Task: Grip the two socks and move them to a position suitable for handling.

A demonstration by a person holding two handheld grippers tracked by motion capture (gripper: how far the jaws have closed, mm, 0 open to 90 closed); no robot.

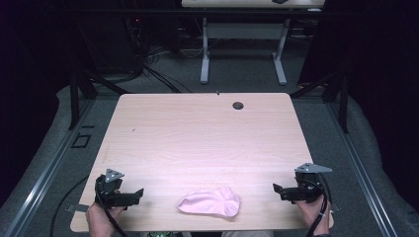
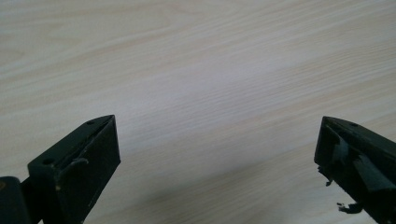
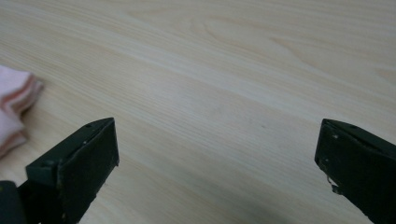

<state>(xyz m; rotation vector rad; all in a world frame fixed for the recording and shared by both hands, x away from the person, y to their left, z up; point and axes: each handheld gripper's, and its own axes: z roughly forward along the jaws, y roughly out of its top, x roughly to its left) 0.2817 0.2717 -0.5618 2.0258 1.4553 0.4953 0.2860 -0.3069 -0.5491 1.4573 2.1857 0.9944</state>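
A pink folded cloth lies near the front edge of the light wooden table, between the two grippers. My left gripper rests at the front left, open, its jaws pointing right toward the cloth with a gap of bare wood between. My right gripper sits at the front right, open, jaws pointing left. In the left gripper view the gripper has its jaws wide apart over bare wood. In the right gripper view the gripper is empty, and the cloth's layered edge shows at the far left.
A round cable hole sits near the table's far edge. Beyond the table stands another desk's white frame on grey carpet. Dark metal rails run along both sides of the table.
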